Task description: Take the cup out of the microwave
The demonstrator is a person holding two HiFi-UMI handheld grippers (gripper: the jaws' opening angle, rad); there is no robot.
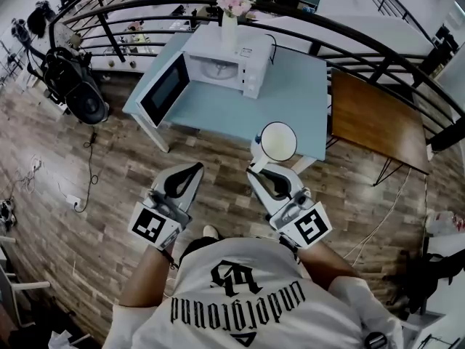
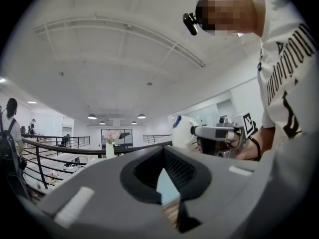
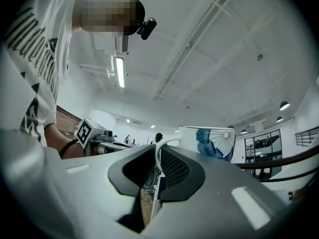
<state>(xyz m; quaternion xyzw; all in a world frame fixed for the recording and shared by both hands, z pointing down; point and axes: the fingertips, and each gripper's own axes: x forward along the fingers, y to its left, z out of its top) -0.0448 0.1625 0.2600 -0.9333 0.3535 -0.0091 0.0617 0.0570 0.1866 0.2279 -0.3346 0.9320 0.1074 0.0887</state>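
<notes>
**A:** Where's the cup right now?

**B:** In my right gripper. Its jaws are closed down on the handle. The thin white loop is pinched between the dark pads, which stand only as far apart as the loop is thick. The cup sits upright just past the tips, mouth up. It's white, with a blue fan pattern on its side.

**A:** So it's out of the microwave?

**B:** Yes. The microwave stands well apart from it, towards the back of the pale blue worktop. Its door is swung wide open on my left. The cup hangs in the air at the worktop's near edge and rests on nothing.

**A:** And your other hand?

**B:** The left gripper is beside the right one, over the wooden floor, and points the same way. Its jaws meet at the tips, and there's nothing between them.

**A:** Anything else close by?

**B:** A vase of pink flowers stands on top of the microwave. A brown table sits just to the right of the worktop.
</notes>
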